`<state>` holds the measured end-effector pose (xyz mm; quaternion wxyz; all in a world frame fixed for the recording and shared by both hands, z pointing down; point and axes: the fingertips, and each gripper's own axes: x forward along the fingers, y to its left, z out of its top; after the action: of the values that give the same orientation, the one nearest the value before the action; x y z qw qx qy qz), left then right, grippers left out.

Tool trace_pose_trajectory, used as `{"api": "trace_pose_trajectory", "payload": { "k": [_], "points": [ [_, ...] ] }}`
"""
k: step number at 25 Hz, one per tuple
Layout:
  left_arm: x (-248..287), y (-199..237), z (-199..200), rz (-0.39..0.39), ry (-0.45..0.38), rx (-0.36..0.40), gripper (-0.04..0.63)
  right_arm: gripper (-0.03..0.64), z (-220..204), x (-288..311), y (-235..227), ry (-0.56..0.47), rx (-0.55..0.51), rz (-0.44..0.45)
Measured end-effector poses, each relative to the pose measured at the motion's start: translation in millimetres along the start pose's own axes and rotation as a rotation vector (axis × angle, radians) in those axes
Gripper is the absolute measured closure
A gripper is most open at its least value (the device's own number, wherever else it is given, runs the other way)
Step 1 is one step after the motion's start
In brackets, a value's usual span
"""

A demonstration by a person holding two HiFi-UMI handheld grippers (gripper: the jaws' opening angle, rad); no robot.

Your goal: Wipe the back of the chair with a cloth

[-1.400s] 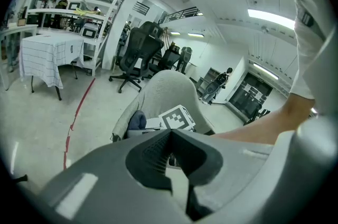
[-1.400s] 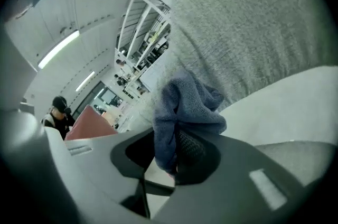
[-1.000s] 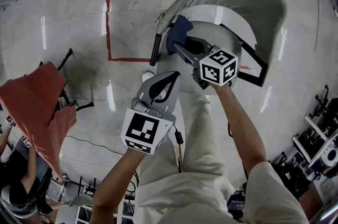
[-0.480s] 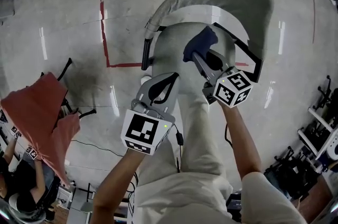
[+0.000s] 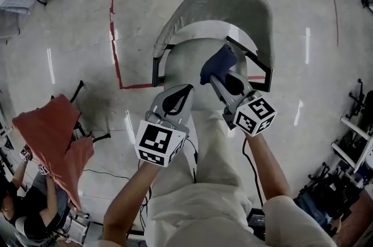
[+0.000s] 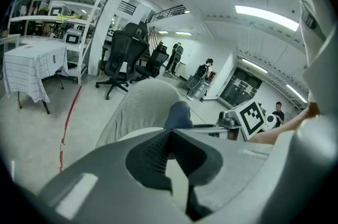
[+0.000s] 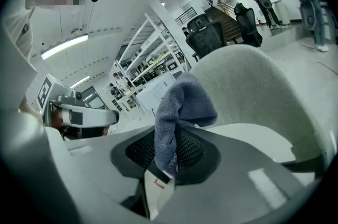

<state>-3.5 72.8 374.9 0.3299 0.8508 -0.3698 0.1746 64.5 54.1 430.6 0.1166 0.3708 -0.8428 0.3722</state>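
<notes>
A grey fabric chair stands below me, its curved back (image 5: 233,4) on the far side of the pale seat (image 5: 192,74). My right gripper (image 5: 217,72) is shut on a dark blue cloth (image 5: 217,64), which hangs over the seat just inside the chair back. In the right gripper view the blue cloth (image 7: 179,112) sticks up from between the jaws, with the chair back (image 7: 259,91) close behind it. My left gripper (image 5: 178,94) is shut and holds nothing, hovering over the seat's near edge. The left gripper view shows the chair back (image 6: 140,109) and the blue cloth (image 6: 178,114) ahead.
Black armrests flank the seat, the left armrest (image 5: 155,70) and the right armrest (image 5: 250,59). Red tape lines (image 5: 113,36) mark the shiny floor. A person holding a red cloth (image 5: 49,135) stands at the left. Equipment racks (image 5: 355,141) line the right edge.
My right gripper carried the blue cloth from the chair's left armrest side rightward across the seat toward the inside of the back. The left gripper stayed almost still.
</notes>
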Motion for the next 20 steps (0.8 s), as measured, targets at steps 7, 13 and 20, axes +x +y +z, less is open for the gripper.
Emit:
{"api": "trace_pose_trajectory", "payload": {
  "k": [7, 13, 20],
  "points": [
    [-22.0, -15.7, 23.1, 0.01, -0.005, 0.029, 0.595, 0.512, 35.9, -42.5, 27.2, -0.015, -0.069, -0.049],
    [-46.8, -35.7, 49.0, 0.003, -0.044, 0.057, 0.595, 0.512, 69.5, -76.0, 54.2, -0.077, -0.065, -0.084],
    [-80.5, -59.2, 74.7, -0.036, -0.1, 0.102, 0.595, 0.512, 87.5, -87.5, 85.4, -0.056, -0.078, -0.218]
  ]
}}
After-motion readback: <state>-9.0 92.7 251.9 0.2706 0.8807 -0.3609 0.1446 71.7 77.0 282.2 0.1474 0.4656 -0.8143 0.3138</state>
